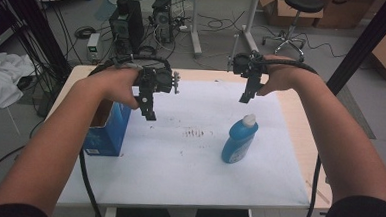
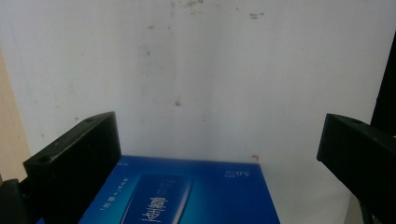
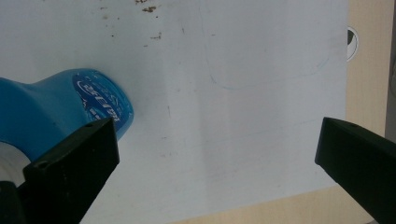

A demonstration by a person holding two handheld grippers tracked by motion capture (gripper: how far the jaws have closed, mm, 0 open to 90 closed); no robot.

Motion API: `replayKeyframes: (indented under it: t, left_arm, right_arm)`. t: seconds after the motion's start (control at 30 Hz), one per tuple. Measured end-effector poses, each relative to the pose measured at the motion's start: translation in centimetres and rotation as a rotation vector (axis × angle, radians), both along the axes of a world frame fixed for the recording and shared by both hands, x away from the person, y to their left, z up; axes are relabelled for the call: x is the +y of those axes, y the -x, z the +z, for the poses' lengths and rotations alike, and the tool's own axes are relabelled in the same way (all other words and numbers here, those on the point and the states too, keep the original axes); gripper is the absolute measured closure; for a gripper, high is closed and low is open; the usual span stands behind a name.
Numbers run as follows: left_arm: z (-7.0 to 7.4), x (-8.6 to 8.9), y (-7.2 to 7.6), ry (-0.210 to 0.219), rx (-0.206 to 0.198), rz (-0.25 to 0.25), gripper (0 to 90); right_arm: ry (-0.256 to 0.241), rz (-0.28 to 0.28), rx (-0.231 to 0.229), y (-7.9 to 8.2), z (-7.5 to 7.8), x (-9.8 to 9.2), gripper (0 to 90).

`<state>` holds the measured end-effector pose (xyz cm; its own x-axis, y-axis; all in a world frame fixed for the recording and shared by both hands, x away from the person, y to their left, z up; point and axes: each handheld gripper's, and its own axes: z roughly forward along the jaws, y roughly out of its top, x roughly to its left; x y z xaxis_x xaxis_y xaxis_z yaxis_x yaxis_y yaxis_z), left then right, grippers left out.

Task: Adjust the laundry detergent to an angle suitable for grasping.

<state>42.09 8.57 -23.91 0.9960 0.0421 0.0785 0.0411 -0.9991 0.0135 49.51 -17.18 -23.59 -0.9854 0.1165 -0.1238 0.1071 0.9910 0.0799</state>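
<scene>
A blue box (image 1: pixel 105 131) with an open top stands at the left of the white sheet (image 1: pixel 178 158). My left gripper (image 1: pixel 148 111) hovers open just right of it and above the table. In the left gripper view the box's printed blue face (image 2: pixel 187 196) lies below and between the spread jaws of the left gripper (image 2: pixel 217 149). A blue bottle (image 1: pixel 239 141) with a white cap stands right of centre. My right gripper (image 1: pixel 247 95) hangs open above and behind it. In the right gripper view the bottle (image 3: pixel 51 114) sits beside the left jaw, with the right gripper (image 3: pixel 217 149) holding nothing.
The white sheet carries reddish-brown marks (image 1: pixel 195 133) near its middle. Bare wooden table (image 1: pixel 305 134) runs along the right side. Behind the table on the floor stand computer towers (image 1: pixel 128 22), cables, a desk leg and a stool (image 1: pixel 293 23).
</scene>
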Motion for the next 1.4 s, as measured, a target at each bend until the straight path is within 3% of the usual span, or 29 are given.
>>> replayKeyframes:
  t: [0.6,1.0,1.3,1.4]
  left_arm:
    - [0.6,-0.7,0.6,-0.004,-0.007,-0.004,0.0]
    - [0.6,-1.1,1.3,-0.015,-0.019,-0.006,0.0]
    - [1.0,-1.6,1.4,-0.017,-0.019,-0.001,0.1]
    - [1.3,-1.7,1.5,-0.023,-0.024,0.006,0.0]
  right_arm:
    - [-0.022,-0.008,-0.021,0.4,0.8,-0.7,0.0]
    - [-0.009,-0.004,-0.024,0.9,0.6,-0.8,0.0]
    - [-0.059,0.02,-0.025,1.6,2.3,-1.8,0.0]
    - [-0.087,0.058,-0.03,2.2,3.1,-2.3,0.0]
